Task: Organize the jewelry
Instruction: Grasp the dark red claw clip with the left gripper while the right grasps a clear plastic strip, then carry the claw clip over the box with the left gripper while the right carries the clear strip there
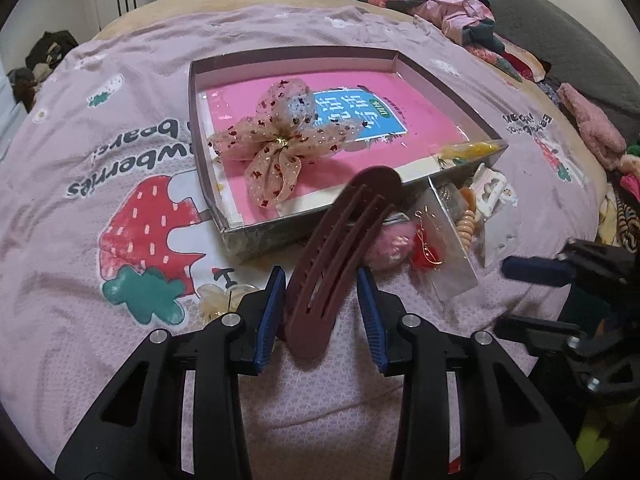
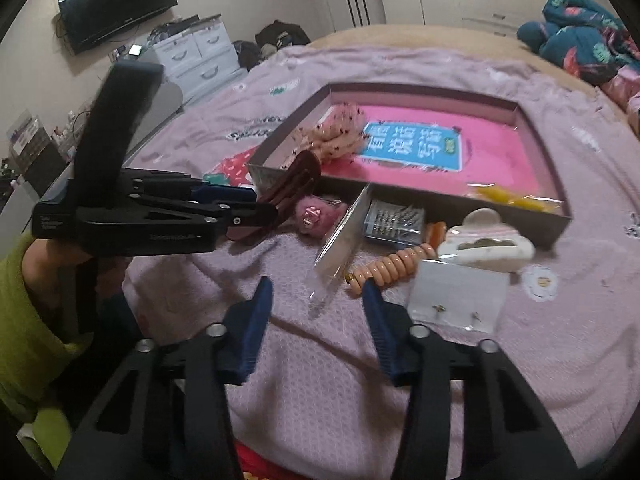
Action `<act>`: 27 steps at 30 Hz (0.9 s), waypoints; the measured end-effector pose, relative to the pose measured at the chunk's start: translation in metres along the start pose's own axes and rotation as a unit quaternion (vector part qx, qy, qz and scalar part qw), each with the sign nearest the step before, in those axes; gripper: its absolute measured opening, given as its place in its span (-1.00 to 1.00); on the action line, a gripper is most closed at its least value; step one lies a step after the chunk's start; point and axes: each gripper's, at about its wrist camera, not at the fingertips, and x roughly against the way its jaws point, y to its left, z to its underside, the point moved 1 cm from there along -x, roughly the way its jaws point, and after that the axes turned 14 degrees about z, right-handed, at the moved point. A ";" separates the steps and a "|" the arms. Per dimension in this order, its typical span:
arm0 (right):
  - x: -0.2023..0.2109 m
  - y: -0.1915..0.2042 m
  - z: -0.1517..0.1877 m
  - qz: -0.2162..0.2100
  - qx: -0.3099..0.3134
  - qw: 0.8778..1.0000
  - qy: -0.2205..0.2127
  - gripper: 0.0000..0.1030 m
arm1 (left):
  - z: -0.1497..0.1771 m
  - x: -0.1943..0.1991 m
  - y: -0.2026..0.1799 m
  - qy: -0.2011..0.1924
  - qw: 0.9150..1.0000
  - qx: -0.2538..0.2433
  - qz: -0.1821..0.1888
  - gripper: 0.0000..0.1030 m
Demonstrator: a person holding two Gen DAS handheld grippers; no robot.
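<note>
Presently a maroon hair clip [image 1: 335, 256] is seemingly pinched at its rear by the left gripper [image 1: 322, 280], its tip raised over the box [image 1: 208, 196] edge; the right gripper [image 2: 316, 300] is held wide, empty.

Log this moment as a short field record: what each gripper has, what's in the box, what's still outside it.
left gripper: maroon hair clip between its fingers, a gap visible on the right side, so the grip is unclear
right gripper: open, nothing held, above the bedspread
box: holds a sheer bow and a yellow item on a pink sheet
outside box: coiled peach hair tie, white claw clip, earring card, pink fuzzy piece
</note>
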 end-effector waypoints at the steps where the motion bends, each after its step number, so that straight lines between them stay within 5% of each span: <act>1: -0.005 0.000 -0.002 -0.002 -0.002 1.000 0.006 -0.31 | 0.000 -0.001 0.001 0.001 1.000 0.001 -0.001 -0.44; 15: -0.017 0.001 -0.010 -0.002 0.002 1.000 0.004 -0.78 | -0.006 -0.014 -0.003 0.012 1.000 -0.025 -0.011 -0.25; 17: -0.007 -0.007 -0.008 0.002 -0.009 1.000 -0.005 -0.85 | -0.006 -0.016 -0.006 0.016 0.999 -0.031 -0.016 -0.42; 27: 0.031 -0.043 -0.002 0.023 -0.043 0.998 -0.048 -0.93 | 0.006 0.002 -0.016 -0.013 0.999 -0.028 -0.016 -0.58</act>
